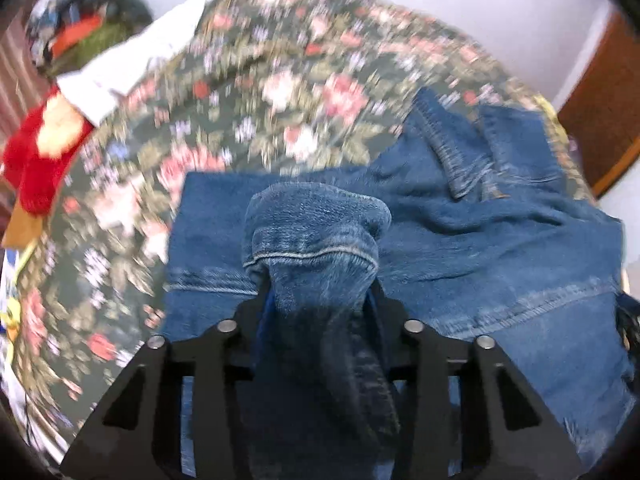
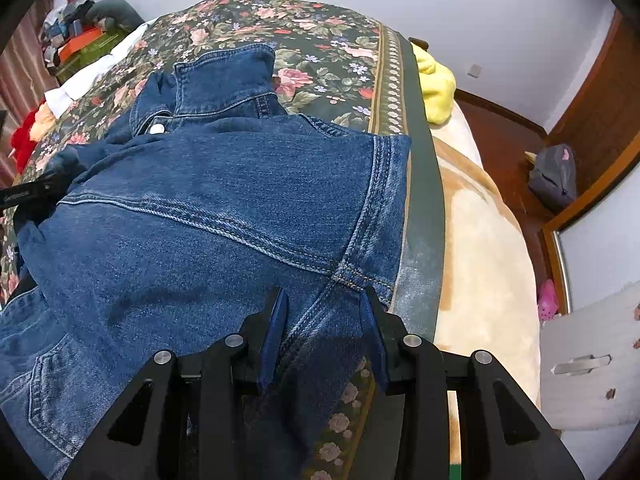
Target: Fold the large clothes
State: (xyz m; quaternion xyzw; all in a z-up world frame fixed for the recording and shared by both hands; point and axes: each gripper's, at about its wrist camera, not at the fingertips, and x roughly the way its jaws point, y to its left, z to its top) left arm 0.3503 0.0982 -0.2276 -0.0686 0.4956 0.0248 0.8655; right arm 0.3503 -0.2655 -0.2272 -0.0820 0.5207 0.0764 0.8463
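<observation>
A blue denim jacket (image 2: 220, 200) lies back-up on a floral bedspread (image 2: 320, 40), its collar (image 2: 224, 76) toward the far end. In the left wrist view a bunched sleeve cuff (image 1: 316, 224) of the jacket (image 1: 500, 240) fills the gap between the fingers, and my left gripper (image 1: 318, 292) is shut on it, holding it above the rest of the denim. My right gripper (image 2: 323, 294) stands open over the jacket's near right corner. Its blue pads (image 2: 276, 320) sit on either side of a seam junction without pressing on it.
The bedspread's bordered edge (image 2: 420, 200) runs just right of the jacket, with a beige blanket (image 2: 480, 240) beyond it. A yellow cloth (image 2: 434, 84), a white garment (image 1: 120, 68), a red item (image 1: 36, 160), a clutter pile (image 2: 80, 28) and a grey bag (image 2: 554, 176) lie around.
</observation>
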